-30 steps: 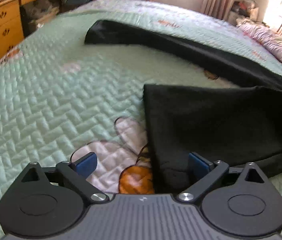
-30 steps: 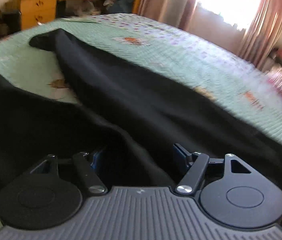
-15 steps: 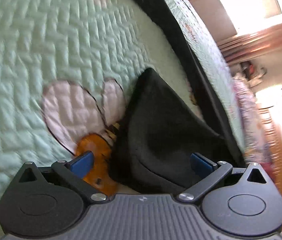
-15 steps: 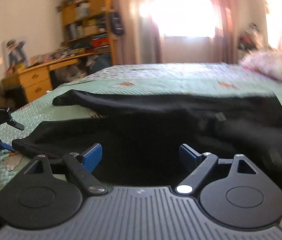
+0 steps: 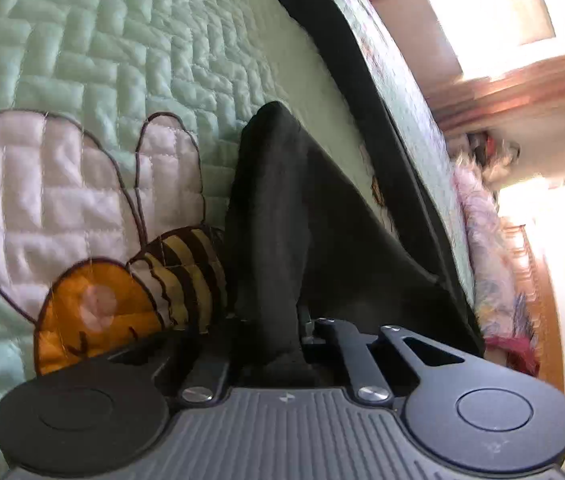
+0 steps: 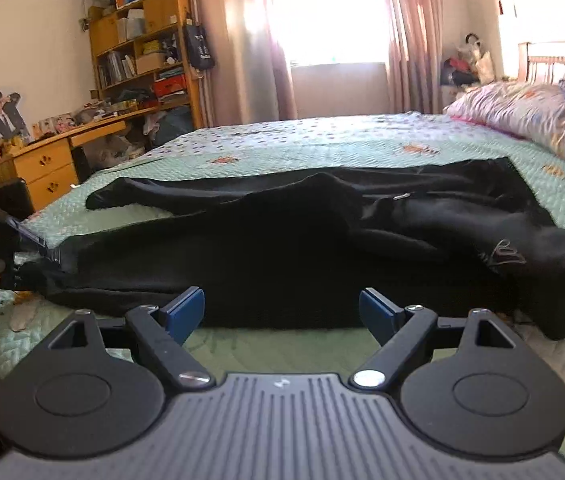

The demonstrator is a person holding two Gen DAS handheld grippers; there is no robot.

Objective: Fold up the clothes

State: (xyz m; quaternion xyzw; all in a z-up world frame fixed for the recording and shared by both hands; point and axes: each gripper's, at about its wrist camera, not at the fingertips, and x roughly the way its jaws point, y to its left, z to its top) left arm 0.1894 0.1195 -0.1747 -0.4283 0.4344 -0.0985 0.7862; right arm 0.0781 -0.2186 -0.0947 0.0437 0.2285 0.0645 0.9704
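Sunlit window [image 6: 328,12], pink curtains [image 6: 238,40] (drawn back), wooden desk [image 6: 42,156], bookshelf [image 6: 142,36]

trousers [image 6: 282,248] lie on bedspread [image 6: 322,140].

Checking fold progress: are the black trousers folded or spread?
Spread: black trousers lie full length across the quilt, legs apart.

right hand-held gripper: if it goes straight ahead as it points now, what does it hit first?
Likely the near edge of the black trousers, between the open right hand-held gripper's fingers. A strip of green quilt lies before it; depth is uncertain.
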